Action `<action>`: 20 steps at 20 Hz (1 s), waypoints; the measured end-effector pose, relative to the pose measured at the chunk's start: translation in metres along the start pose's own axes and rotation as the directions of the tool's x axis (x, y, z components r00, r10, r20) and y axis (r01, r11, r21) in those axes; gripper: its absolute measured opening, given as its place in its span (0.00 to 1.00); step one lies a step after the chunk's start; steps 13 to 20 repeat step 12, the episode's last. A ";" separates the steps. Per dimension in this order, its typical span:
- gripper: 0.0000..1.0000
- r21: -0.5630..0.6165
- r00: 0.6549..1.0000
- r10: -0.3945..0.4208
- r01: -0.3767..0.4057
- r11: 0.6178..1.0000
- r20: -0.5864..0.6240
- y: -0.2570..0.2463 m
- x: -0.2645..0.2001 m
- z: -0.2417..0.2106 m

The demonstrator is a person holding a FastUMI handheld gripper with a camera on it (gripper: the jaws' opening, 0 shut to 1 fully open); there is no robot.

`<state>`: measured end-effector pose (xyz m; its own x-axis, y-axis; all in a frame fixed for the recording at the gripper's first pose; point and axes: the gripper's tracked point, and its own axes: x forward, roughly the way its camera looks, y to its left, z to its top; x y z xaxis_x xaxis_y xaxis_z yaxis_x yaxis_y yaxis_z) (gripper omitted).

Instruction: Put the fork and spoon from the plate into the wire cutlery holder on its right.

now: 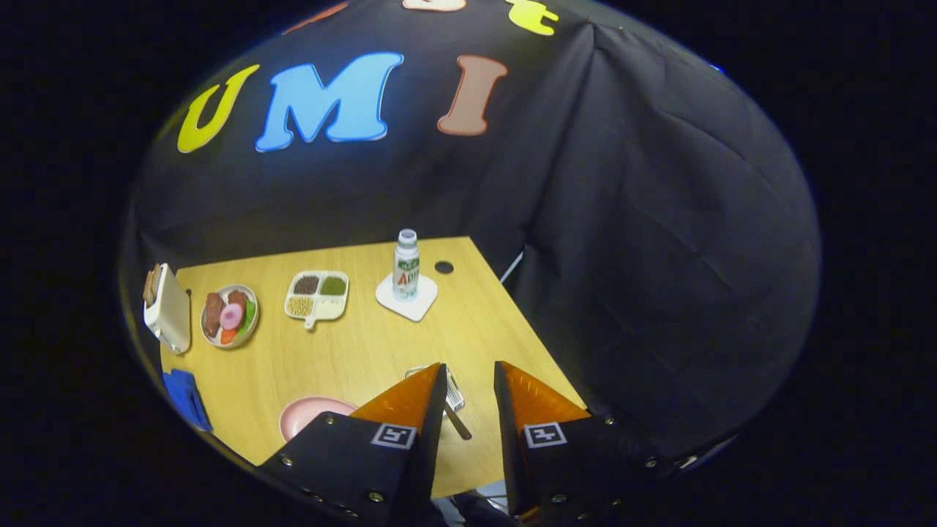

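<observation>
Hovering high over the worktop (351, 351), nothing grabbed yet

Gripper (470, 380) jaws parted, holding nothing. Pink plate (311, 411) near left; wire holder (452, 391) just ahead between the fingers, a thin utensil handle (459, 423) sticking out. Probably light, stiff, slick metal, so best pinched mid-handle. Can't tell fork from spoon.

A fisheye camera riding on the hand-held gripper (470, 380) looks forward and down along its two parted fingers from well above the wooden table (351, 351). It faces the table's far corner and the booth's draped wall (659, 219), the tabletop small and distant below, the near edge closest.
</observation>
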<state>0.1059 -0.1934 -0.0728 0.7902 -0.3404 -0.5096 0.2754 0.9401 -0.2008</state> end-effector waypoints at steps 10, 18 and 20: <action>0.39 0.109 0.886 0.030 -0.091 0.990 0.462 0.011 -0.085 0.096; 0.39 0.108 0.860 0.025 -0.093 0.990 0.510 0.011 -0.103 0.106; 0.39 0.108 0.860 0.025 -0.093 0.990 0.510 0.011 -0.103 0.106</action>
